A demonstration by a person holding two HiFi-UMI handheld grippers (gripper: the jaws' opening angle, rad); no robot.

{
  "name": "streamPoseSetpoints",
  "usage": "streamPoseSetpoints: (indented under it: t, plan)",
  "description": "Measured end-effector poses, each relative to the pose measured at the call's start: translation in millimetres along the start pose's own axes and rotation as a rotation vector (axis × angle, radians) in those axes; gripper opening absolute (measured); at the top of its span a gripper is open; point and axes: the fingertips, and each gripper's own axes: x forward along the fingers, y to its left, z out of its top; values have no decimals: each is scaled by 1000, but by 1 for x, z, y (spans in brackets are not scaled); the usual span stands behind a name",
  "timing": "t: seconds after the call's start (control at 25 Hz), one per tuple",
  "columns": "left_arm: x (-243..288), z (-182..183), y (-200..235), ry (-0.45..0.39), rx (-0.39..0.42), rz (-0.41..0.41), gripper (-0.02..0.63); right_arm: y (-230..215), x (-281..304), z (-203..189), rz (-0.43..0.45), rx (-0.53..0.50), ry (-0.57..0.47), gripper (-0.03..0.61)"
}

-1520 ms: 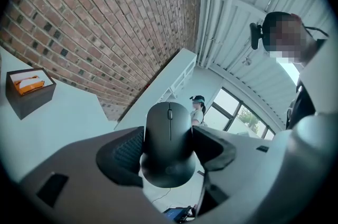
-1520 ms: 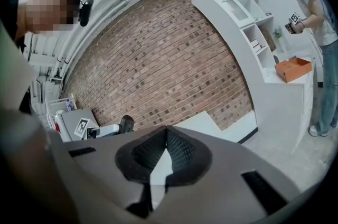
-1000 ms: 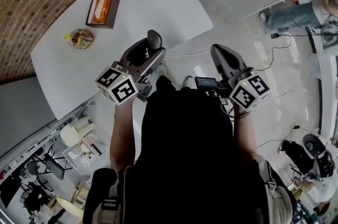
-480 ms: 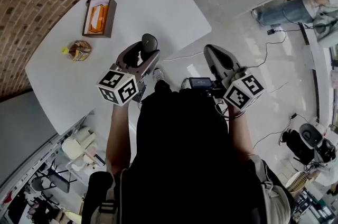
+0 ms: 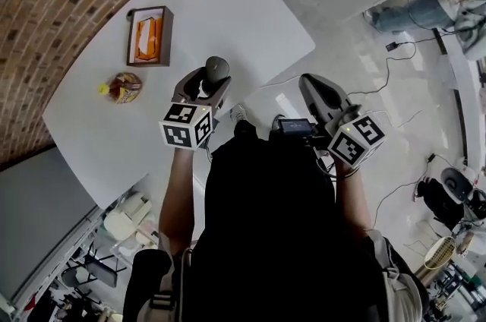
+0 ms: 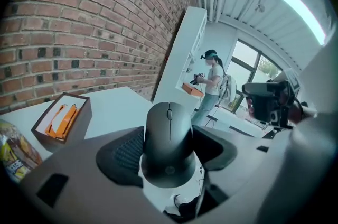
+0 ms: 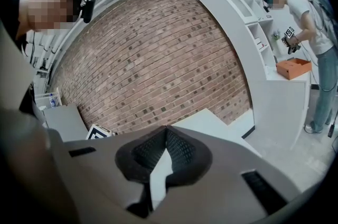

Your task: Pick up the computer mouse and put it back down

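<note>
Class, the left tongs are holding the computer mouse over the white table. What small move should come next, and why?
Probably lower the left tongs straight down towards the table. They are shut on the mouse, which appears to be lifted above the table near its front edge, so only the putting down is left. The right tongs are shut and empty.

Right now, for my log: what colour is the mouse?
Dark grey mouse, clearest in the left gripper view.

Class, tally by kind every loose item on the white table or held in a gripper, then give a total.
computer mouse: 1
open box with orange contents: 1
snack packet: 1
Total: 3
</note>
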Motion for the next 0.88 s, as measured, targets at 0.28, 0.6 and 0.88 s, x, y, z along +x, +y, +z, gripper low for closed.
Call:
streamPoseSetpoints:
  t: [0.28, 0.6, 0.88]
  plan:
    - [19, -27, 50, 93, -31, 66, 301, 6, 14, -2, -40, 2, 16, 17]
    - [55, -69, 97, 235, 3, 165, 301, 1, 9, -5, -99, 2, 45, 17]
    - [81, -99, 127, 338, 25, 222, 301, -8, 4, -6, -144, 3, 60, 17]
